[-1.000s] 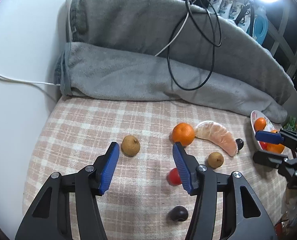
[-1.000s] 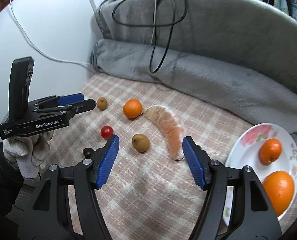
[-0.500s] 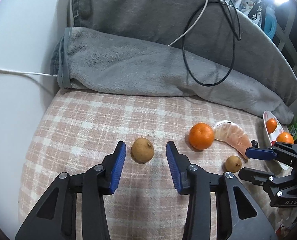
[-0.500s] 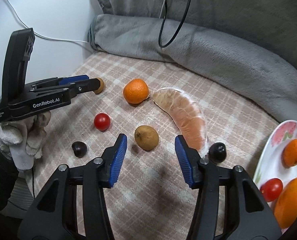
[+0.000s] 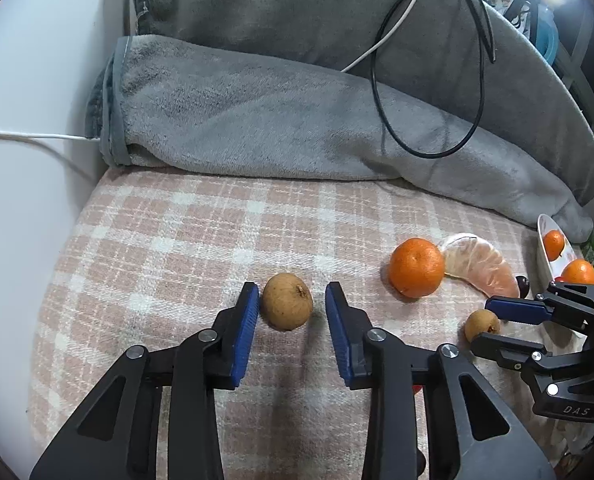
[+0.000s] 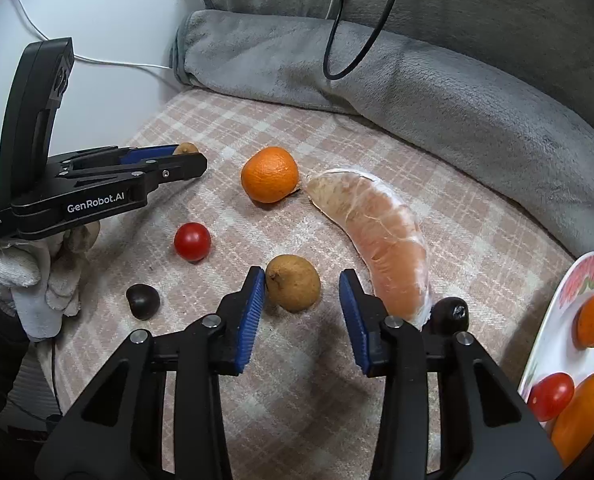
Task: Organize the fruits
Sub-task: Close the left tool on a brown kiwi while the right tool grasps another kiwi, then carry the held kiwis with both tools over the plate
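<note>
On the pink checked cloth (image 5: 185, 240) lie two small brown fruits. My left gripper (image 5: 291, 288) straddles one brown fruit (image 5: 287, 306); its jaws are closing, the left pad touches the fruit and a gap shows at the right pad. My right gripper (image 6: 303, 274) straddles the other brown fruit (image 6: 293, 288) the same way, jaws closing, a gap still at the right pad. Beside them lie an orange (image 6: 269, 175), a peeled citrus segment (image 6: 381, 240), a cherry tomato (image 6: 192, 241) and two dark fruits (image 6: 143, 301) (image 6: 450, 315). A plate (image 6: 557, 344) at the right holds oranges and a tomato.
A thick grey blanket (image 5: 297, 120) with black and white cables (image 5: 477, 80) rises behind the cloth. A white wall (image 5: 29, 120) bounds the left side. A gloved hand (image 6: 29, 280) holds the left gripper at the left of the right wrist view.
Both grippers came down and forward toward the cloth while their jaws narrowed. Each now has a brown fruit between its pads, where before the fruits lay ahead of the tips.
</note>
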Tool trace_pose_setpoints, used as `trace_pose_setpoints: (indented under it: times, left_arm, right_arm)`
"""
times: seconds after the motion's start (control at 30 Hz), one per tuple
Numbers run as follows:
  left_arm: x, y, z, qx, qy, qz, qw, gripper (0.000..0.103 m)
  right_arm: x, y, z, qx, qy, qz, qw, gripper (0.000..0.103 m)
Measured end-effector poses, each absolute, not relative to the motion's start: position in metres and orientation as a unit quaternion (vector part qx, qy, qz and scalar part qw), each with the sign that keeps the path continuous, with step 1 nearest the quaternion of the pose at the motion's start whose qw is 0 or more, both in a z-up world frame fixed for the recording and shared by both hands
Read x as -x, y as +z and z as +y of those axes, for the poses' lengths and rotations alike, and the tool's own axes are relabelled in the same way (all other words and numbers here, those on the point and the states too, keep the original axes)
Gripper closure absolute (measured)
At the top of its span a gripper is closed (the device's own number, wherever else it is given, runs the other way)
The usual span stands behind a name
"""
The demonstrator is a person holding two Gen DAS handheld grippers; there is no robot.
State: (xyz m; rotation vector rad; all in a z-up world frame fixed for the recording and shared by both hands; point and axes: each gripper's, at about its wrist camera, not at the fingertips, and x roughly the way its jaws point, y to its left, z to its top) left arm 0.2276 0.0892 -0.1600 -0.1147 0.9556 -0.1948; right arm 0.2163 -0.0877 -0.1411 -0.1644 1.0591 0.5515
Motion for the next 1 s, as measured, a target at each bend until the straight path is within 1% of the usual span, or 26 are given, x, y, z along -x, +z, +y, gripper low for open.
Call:
trace_pose_setpoints:
  times: [0.07,0.13,0.23,0.3,0.6,1.0]
  left_arm:
    - [-0.231,-0.162,0.09,0.055,-0.092,0.46,0.881,0.076]
    - [-0.233,-0.164,0.091,0.056,-0.091,0.46,0.882,0.079]
    - [-0.235,-0.166,0.095,0.058,-0.091,0.459,0.882,0.079]
    - [-0.234,-0.167,0.101,0.059,-0.091,0.458,0.882,0.079]
    - [-0.222,-0.163,0.106,0.06,-0.085,0.449,0.887,0.08]
    - [-0.195,-0.136,0.09,0.063,-0.103,0.427,0.896,0.08]
  right_arm:
    - [-0.216,-0.141,-0.087,0.078,0.26,0.499,0.823,0.064]
    - [-0.215,-0.142,-0.086,0.08,0.264,0.5,0.821,0.068]
    - [-0.215,-0.144,-0.081,0.085,0.267,0.502,0.818,0.069]
    - [-0.215,-0.145,-0.08,0.086,0.269,0.503,0.817,0.073]
    - [-0.209,-0.136,-0.088,0.073,0.268,0.496,0.823,0.073]
    - [-0.189,-0.105,-0.117,0.052,0.261,0.469,0.842,0.073]
